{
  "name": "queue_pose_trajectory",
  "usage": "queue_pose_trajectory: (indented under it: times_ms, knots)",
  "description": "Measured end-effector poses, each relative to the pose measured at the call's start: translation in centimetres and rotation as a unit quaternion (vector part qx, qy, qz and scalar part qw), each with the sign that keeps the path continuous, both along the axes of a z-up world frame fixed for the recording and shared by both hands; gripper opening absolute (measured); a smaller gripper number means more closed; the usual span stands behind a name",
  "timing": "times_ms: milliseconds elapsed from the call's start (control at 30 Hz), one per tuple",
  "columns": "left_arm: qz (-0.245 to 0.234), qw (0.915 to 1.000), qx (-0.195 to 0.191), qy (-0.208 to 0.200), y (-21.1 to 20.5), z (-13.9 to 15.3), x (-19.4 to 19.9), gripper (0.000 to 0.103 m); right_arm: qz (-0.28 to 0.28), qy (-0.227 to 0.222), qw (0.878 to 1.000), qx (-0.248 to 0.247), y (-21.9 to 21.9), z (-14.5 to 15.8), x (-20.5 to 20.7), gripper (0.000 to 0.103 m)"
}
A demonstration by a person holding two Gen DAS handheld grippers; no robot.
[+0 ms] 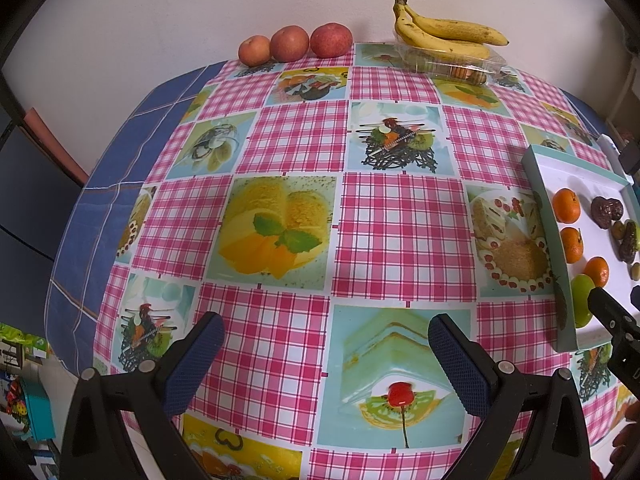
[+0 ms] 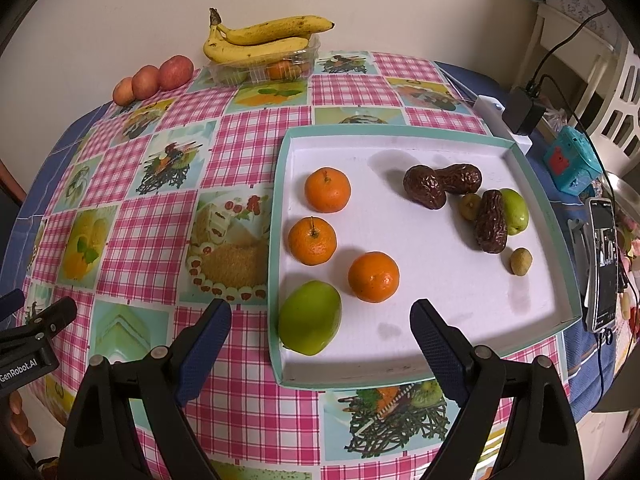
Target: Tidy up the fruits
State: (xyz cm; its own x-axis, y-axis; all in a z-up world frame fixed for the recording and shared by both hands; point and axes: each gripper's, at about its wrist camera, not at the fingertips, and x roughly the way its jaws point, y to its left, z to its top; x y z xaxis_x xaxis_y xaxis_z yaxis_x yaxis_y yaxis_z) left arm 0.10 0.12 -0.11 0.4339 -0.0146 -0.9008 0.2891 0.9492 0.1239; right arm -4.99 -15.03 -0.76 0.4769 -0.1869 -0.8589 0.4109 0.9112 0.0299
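With both the right gripper [image 2: 320,344] and left gripper [image 1: 326,356] spread empty, the round green fruit [image 2: 310,317] at the tray [image 2: 540,196] edge could roll from a careless pinch.

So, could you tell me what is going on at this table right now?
A person holds two grippers over the table for a fruit-sorting task. Both the left gripper and the right gripper are open and hold nothing. The white tray holds three oranges, two green fruits and some dark wrinkled ones. Three apples and the bananas wait by the wall.
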Motion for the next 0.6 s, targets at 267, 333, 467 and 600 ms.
queue_pose_trajectory:
  times_ms: [267, 333, 467, 600]
  knots:
    - [0.003, 1.0, 0.005, -0.001, 0.06, -0.02, 0.12, 0.103, 0.002, 0.002, 1.0, 0.0, 0.11, -0.11, -0.01, 0.091]
    - [0.007, 0.9999, 0.007, -0.005, 0.13, 0.09, -0.05, 0.103, 0.002, 0.002, 1.0, 0.0, 0.11, -0.11, 0.01, 0.091]
    - [0.013, 0.9999, 0.006, -0.008, 0.44, 0.23, -0.05, 0.103, 0.002, 0.002, 1.0, 0.0, 0.03, -0.08, 0.07, 0.091]
    - [0.01, 0.9999, 0.006, -0.007, 0.46, 0.29, 0.31, 0.103, 0.003, 0.002, 1.0, 0.0, 0.04, -0.11, 0.06, 0.091]
